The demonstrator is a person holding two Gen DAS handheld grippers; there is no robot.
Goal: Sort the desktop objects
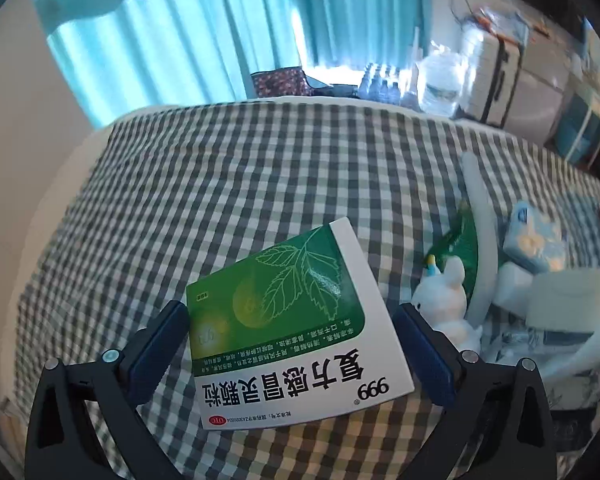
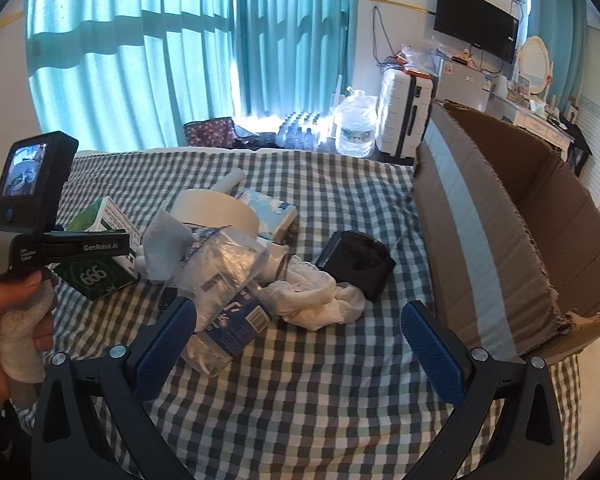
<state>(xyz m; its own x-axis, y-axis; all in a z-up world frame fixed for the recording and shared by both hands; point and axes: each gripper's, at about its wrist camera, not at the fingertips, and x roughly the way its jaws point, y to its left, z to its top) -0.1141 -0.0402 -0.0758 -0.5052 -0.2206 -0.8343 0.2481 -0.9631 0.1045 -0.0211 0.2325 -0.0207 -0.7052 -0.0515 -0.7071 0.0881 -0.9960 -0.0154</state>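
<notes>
- Two hand-held grippers are in our hands over a bed (image 2: 300, 392) covered in a green-and-white checked sheet.
- Our left hand-held gripper (image 1: 296, 344) has its jaws spread wide; a green-and-white medicine box (image 1: 296, 336) lies flat on the sheet between the blue pads (image 1: 160, 352), and neither pad presses on it.
- Just right of that box in the left wrist view we see a small white bunny figurine (image 1: 446, 300) and a blue tissue pack (image 1: 534, 240).
- Our right hand-held gripper (image 2: 300, 344) is also wide open and holds nothing.
- Ahead of it we see a pile: a clear plastic bottle (image 2: 228, 320) in crumpled wrap, a white cloth (image 2: 320, 304), a black pouch (image 2: 356, 260) and a roll of tape (image 2: 216, 212).
- An open cardboard box (image 2: 520, 216) stands at the right of the pile.
- Our left hand (image 2: 8, 324) shows at the left edge, around the other gripper's handle.
</notes>
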